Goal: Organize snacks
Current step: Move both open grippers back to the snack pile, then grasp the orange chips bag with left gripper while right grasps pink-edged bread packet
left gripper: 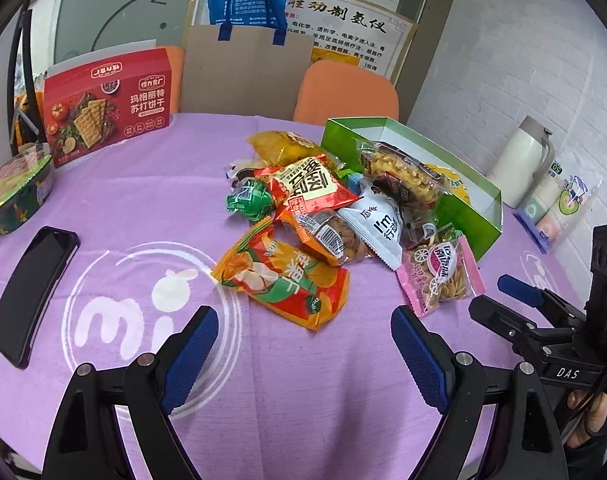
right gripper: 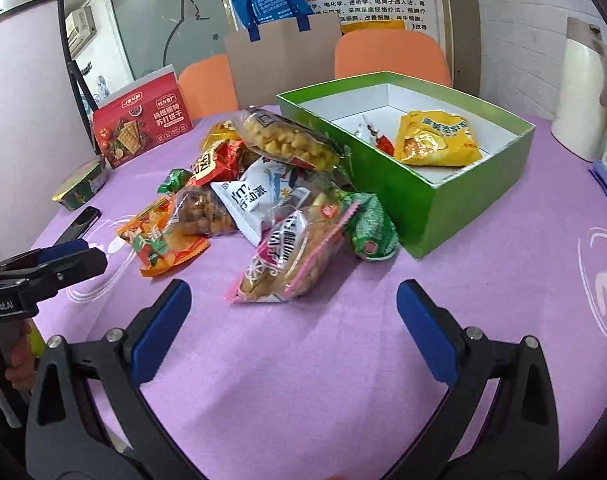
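Observation:
Several snack packets lie heaped on the purple tablecloth (left gripper: 323, 392) beside an open green box (right gripper: 455, 196). An orange packet (left gripper: 281, 280) lies nearest my left gripper (left gripper: 303, 320), which is open and empty just short of it. A pink packet (right gripper: 287, 256) lies ahead of my right gripper (right gripper: 293, 296), also open and empty. Inside the green box rests a yellow packet (right gripper: 435, 140) with small wrapped sweets (right gripper: 373, 134). The green box (left gripper: 475, 200) is at the right in the left wrist view, the pink packet (left gripper: 441, 272) near it. The right gripper (left gripper: 515, 296) shows there too.
A red cracker box (left gripper: 107, 108) stands at the back left, a foil-lidded tub (left gripper: 15, 192) and a black phone (left gripper: 31, 292) to the left. A white flask (left gripper: 523, 164) and a pack of paper cups (left gripper: 559, 204) sit at right. Orange chairs (right gripper: 391, 56) stand behind the table.

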`<state>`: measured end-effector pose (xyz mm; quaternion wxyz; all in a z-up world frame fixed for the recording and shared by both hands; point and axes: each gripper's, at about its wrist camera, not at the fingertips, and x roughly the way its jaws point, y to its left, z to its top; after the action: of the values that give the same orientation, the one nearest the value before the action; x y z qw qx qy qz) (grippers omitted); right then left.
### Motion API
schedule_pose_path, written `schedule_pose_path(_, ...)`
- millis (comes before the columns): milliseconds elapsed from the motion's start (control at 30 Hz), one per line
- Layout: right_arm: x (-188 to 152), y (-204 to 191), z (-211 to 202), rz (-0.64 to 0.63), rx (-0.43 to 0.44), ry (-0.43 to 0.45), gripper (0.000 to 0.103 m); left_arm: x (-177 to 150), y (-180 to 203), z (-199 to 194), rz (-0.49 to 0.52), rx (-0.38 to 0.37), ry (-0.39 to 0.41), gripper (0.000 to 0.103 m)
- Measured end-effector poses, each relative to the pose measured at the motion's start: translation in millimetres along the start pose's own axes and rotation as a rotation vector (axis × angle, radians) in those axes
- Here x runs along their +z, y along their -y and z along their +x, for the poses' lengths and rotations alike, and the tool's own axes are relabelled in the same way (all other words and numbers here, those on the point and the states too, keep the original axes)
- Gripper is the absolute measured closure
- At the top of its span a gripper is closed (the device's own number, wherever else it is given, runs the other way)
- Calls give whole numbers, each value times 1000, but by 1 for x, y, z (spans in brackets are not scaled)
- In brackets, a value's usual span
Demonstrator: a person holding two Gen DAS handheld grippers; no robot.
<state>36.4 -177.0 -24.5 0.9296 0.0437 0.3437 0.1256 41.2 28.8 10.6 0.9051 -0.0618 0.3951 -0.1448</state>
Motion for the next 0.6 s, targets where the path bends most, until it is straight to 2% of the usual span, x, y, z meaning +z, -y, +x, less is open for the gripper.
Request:
schedule_pose_path(167,5,-4,16,33,8,-22,1,1,-18,13,-33,-13,-23,13)
schedule_pose_path(267,2,-2,15,43,7,-24,1,7,-31,27,-81,-45,-43,16)
schedule_pose_path(400,-7,5,7,81,-6,-8,1,17,-43,53,-131,-74,-91,28)
schedule_pose_path(467,-12,10,5,119,-19,-5,1,20,-41,57,-125,-68,-83,31)
schedule_pose_path(500,-14,12,6,133,-17,-5,1,22,-40,60,-123,-80,-93,37)
schedule_pose_path(567,-14,13,8,149,-2,-10,8,25,-37,65,-130,-83,-105,43)
schedule_pose_path(600,-12,13,10,157,5,-16,11,26,-36,67,-118,-71,-106,50)
